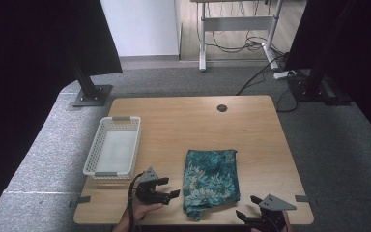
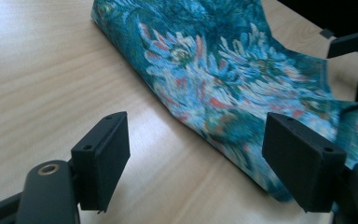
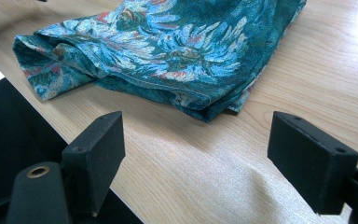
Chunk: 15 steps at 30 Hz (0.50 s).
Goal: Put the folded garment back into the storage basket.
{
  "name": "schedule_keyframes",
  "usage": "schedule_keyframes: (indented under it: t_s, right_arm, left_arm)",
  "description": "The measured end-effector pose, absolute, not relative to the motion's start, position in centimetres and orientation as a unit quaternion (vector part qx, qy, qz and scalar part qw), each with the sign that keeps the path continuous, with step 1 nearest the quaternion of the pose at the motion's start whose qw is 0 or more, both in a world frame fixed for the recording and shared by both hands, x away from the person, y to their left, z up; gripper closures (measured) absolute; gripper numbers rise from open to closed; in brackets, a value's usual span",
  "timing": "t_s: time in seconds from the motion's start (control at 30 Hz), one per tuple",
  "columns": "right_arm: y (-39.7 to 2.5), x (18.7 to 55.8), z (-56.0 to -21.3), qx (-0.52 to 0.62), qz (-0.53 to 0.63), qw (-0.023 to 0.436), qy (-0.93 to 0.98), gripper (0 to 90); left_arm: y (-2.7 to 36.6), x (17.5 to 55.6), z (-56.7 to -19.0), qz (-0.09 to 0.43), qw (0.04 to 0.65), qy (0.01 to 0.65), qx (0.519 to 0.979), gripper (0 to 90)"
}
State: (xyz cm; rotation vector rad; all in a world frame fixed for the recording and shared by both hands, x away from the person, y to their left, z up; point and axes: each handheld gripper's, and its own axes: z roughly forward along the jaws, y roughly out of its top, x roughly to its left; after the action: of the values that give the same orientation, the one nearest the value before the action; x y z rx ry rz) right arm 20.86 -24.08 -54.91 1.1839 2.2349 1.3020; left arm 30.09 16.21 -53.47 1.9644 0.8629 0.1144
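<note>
The table was evenly lit; glare was seen at far corners, and near jaws were blurred.

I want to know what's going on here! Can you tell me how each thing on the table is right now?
Cloth: folded, lying flat on the table, nothing gripping it.
Basket: upright, nothing in it.
Left gripper: jaws open, beside the cloth's left edge.
Right gripper: jaws open, near the cloth's front right corner.
Table: bare wood around the cloth and basket.
</note>
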Motion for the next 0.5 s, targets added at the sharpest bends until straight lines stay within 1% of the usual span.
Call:
schedule_keyframes:
  t_s: [0.5]
  right_arm:
    - [-23.6, 21.4, -55.6, 0.41, 0.442, 0.141, 0.785, 19.1]
  left_arm:
    - [14.7, 34.0, -53.8, 0.046, 0.48, 0.361, 0.798, 22.6]
